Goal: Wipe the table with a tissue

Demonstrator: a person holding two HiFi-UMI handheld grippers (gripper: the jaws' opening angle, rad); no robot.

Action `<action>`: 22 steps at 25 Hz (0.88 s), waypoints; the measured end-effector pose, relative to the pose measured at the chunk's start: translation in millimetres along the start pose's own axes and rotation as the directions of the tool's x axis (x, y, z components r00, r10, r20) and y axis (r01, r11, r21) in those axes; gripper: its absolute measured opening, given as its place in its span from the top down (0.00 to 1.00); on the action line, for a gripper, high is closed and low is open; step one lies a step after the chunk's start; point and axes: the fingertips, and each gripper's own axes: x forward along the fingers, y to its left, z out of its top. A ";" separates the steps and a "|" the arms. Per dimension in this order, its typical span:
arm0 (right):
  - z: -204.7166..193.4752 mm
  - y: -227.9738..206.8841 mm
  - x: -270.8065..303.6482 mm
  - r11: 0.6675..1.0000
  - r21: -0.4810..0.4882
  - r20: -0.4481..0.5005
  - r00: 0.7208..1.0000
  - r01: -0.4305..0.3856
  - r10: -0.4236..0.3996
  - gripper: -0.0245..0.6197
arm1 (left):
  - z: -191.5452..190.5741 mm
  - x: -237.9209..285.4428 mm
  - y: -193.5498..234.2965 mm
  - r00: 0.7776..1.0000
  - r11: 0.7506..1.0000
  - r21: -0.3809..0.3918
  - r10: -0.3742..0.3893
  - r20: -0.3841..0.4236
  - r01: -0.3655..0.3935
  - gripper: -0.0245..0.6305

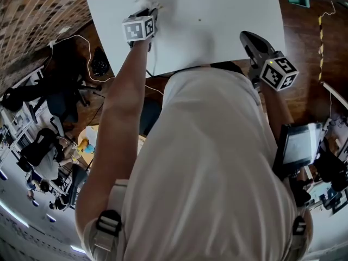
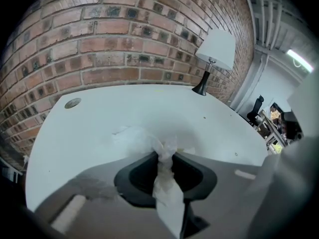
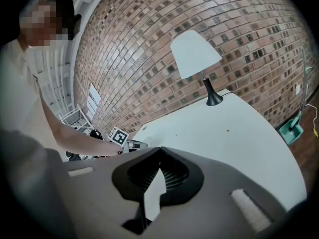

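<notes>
left claw [image 2: 164, 156]: pinches the tissue [image 2: 168, 190], its end on the white counter [image 2: 99, 118] | right claw [image 3: 159, 151]: tips together, empty

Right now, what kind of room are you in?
Probably an office or a lab workspace. There is a white table pushed against a brick wall, a lamp standing on the table, and black office chairs at other desks nearby.

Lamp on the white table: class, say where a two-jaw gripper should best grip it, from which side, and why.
On the lamp, grip the thin black stem, coming level from the open table side. The stem stands upright and narrow; the shade is probably too wide and tapered for the jaws.
</notes>
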 end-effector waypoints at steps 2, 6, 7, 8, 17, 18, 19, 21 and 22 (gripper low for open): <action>-0.8 -1.9 -2.5 1.000 0.006 0.006 1.000 0.007 -0.007 0.95 | 7.0 4.8 0.5 1.000 1.000 0.022 0.005 -0.001 -0.005 0.83; -4.5 -6.7 -8.8 0.999 0.024 0.012 1.000 0.022 -0.023 0.95 | 9.4 17.1 -1.3 1.000 0.999 0.045 -0.010 -0.018 0.011 0.83; -4.7 -7.3 -9.0 0.999 0.025 0.012 1.000 0.024 -0.024 0.95 | 8.9 20.3 -1.0 1.000 0.999 0.049 -0.016 -0.022 0.017 0.83; -4.6 -7.7 -9.0 0.999 0.025 0.012 1.000 0.024 -0.024 0.95 | 10.4 19.2 -1.4 0.999 0.998 0.054 -0.011 -0.032 0.013 0.83; -3.2 -2.1 -1.6 1.000 0.021 0.013 1.000 -0.018 0.018 0.95 | 5.7 21.5 -54.8 0.983 0.993 0.063 -0.089 -0.161 0.100 0.83; -2.5 -1.6 -0.1 0.999 0.021 0.015 1.000 -0.025 0.024 0.95 | 3.1 20.8 -59.1 0.979 0.992 0.057 -0.096 -0.180 0.108 0.83; -2.2 -1.0 1.3 0.999 0.021 0.016 0.999 -0.031 0.031 0.95 | -0.1 19.6 -63.1 0.974 0.991 0.051 -0.108 -0.199 0.120 0.83; -1.8 -0.6 3.8 0.999 0.021 0.015 0.999 -0.042 0.042 0.95 | -8.5 16.4 -71.4 0.962 0.988 0.025 -0.145 -0.233 0.155 0.83; -1.3 -0.8 5.1 0.999 0.022 0.014 0.999 -0.048 0.047 0.95 | -13.4 14.5 -75.9 0.954 0.985 0.003 -0.169 -0.247 0.175 0.83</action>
